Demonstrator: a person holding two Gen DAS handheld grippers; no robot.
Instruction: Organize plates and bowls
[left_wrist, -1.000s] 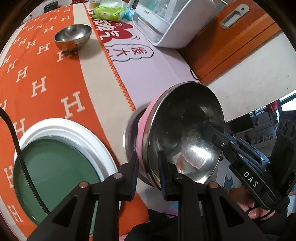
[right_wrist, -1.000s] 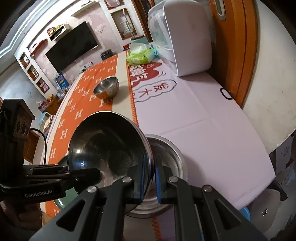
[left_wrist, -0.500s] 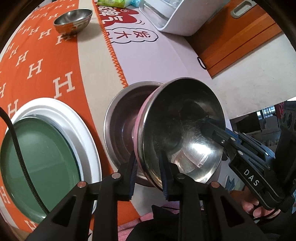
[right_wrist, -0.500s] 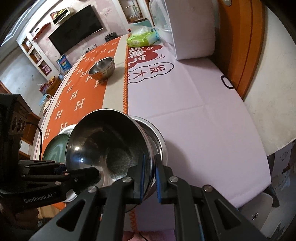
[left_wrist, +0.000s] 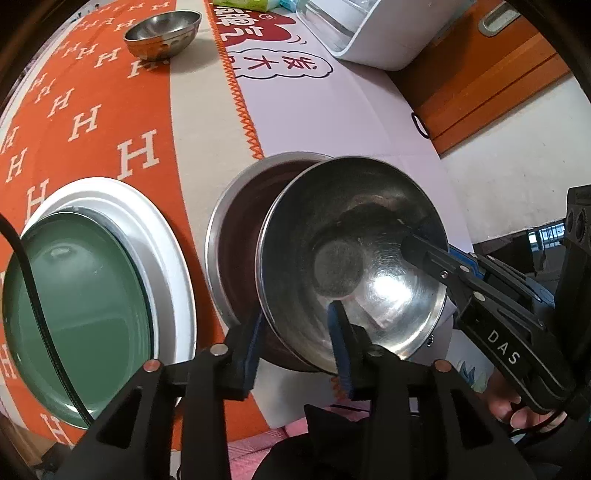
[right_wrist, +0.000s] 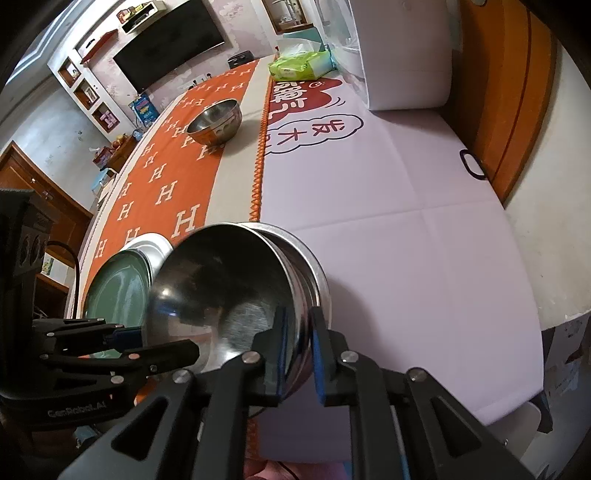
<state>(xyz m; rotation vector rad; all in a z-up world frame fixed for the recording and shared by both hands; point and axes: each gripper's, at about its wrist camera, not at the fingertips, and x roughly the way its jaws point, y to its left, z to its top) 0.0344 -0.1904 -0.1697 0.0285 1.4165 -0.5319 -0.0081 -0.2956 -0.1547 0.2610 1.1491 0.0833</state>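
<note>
1. Bowl (left_wrist: 354, 266), tilted, straddled at lower frame by the left gripper (left_wrist: 295, 347), whose jaws are opening, pads clear of its rim.
2. Right gripper (right_wrist: 297, 354), also opening, brackets the opposite rim.
3. Beneath sits the larger bowl (left_wrist: 236, 236) on the counter (left_wrist: 332, 110).

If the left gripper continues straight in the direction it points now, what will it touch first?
Probably the shiny steel bowl whose rim sits between the opening jaws of the left gripper; it leans inside the larger steel bowl. Behind them is the table; depth is unclear.

Both wrist views—steeply down, close—share bowl (left_wrist: 354, 258).
</note>
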